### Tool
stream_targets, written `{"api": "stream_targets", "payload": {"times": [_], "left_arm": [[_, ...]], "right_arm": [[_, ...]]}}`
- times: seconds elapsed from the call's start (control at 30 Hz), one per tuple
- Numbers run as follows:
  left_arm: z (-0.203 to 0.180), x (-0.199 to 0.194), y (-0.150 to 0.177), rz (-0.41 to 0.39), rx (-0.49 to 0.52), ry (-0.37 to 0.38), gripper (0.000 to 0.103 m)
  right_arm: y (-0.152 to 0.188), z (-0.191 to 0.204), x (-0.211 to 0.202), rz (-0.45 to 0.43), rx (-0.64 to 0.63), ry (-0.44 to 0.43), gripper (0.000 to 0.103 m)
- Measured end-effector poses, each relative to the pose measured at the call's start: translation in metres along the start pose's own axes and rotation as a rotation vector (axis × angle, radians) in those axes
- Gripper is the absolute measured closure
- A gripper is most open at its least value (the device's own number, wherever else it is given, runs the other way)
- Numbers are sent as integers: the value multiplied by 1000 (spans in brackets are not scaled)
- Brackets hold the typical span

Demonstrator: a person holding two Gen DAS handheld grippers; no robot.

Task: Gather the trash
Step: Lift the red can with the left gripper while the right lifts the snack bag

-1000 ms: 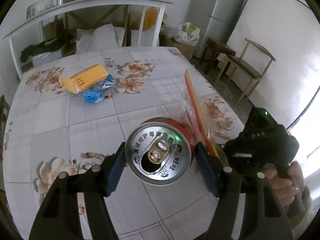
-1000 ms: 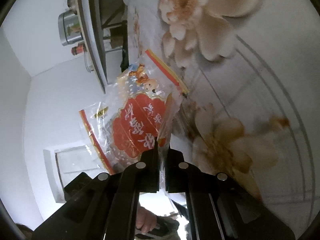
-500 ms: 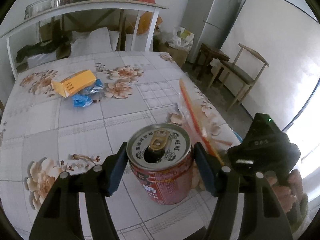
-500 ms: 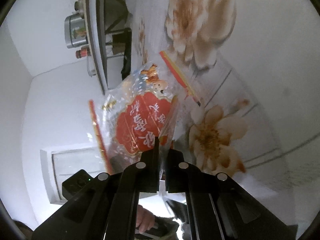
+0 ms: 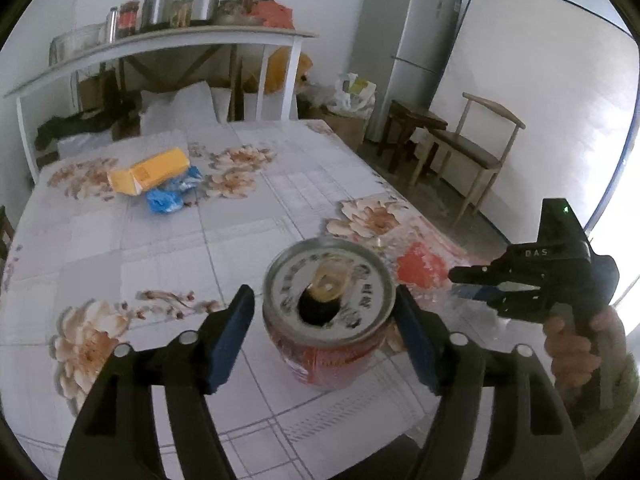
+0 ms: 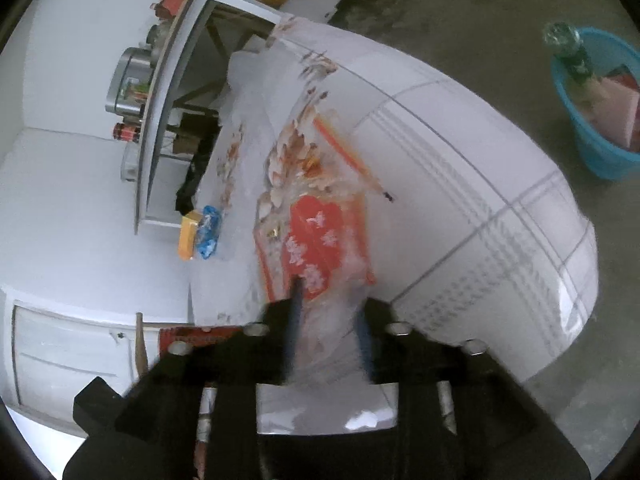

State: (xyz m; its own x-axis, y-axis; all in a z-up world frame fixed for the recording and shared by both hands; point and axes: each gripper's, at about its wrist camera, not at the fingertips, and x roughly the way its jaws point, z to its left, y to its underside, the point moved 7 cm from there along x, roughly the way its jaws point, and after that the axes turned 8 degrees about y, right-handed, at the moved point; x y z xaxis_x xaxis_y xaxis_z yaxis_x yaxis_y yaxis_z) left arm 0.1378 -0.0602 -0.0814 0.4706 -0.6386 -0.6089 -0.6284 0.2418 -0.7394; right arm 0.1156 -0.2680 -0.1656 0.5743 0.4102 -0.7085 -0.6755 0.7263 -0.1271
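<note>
A red drink can (image 5: 328, 312) stands upright on the flowered table between the fingers of my left gripper (image 5: 324, 332); the jaws stand apart, with a gap to the can on the left side. A clear and red plastic snack bag (image 6: 320, 240) lies on the table by its right edge, also showing in the left wrist view (image 5: 420, 268). My right gripper (image 6: 328, 340) has its jaws parted around the bag's near end. A yellow box (image 5: 150, 170) and a blue wrapper (image 5: 164, 200) lie at the far left of the table.
A blue basket (image 6: 596, 136) holding a bottle and trash stands on the floor beside the table. A white shelf (image 5: 160, 44) with pots and jars stands behind the table. A wooden chair (image 5: 468, 152) and a fridge (image 5: 408, 44) are to the right.
The left gripper has opened off the can, which now stands on the table. The right gripper has opened on the bag, which has come down flat onto the table.
</note>
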Motion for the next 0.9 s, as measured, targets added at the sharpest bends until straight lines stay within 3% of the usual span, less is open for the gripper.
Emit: {"api": "stream_targets", "payload": {"times": [0.27, 0.67, 0.9], "left_arm": [[2, 6, 0, -26, -38, 29, 31], [2, 10, 6, -27, -28, -8, 36], [4, 8, 6, -36, -31, -11, 36]], "right_arm": [[-1, -1, -2, -4, 16, -42, 68], [-2, -7, 9, -7, 49, -31, 98], [0, -8, 6, 18, 69, -98, 100]]}}
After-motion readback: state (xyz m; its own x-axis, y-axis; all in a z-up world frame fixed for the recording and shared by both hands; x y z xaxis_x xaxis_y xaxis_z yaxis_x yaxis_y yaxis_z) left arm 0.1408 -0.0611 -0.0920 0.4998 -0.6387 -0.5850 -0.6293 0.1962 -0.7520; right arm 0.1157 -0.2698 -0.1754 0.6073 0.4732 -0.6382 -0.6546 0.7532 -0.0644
